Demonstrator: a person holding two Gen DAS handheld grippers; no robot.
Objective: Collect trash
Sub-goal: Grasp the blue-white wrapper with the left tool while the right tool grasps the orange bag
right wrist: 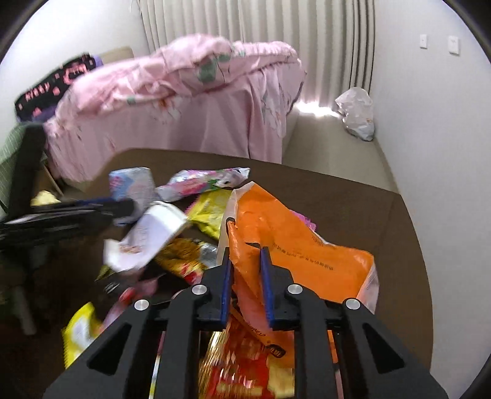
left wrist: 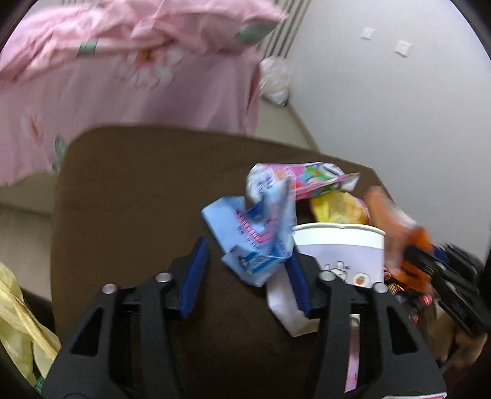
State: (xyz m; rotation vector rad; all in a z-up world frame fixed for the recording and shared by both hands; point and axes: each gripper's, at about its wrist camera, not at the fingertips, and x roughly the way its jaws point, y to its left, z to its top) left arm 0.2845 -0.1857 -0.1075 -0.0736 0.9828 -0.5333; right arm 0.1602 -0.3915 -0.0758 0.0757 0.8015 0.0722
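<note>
Orange bag at table's 5 o'clock is pinched thin by right gripper, left gripper half-open beside blue wrapper: bag slip risked, paper cup easily toppled.

on the table the trash lay heaped: the plastic bag at the right, a paper cup tipped on its side left of it, snack wrappers between and behind them. the bed stood beyond the table, with a curtain behind it.
</note>
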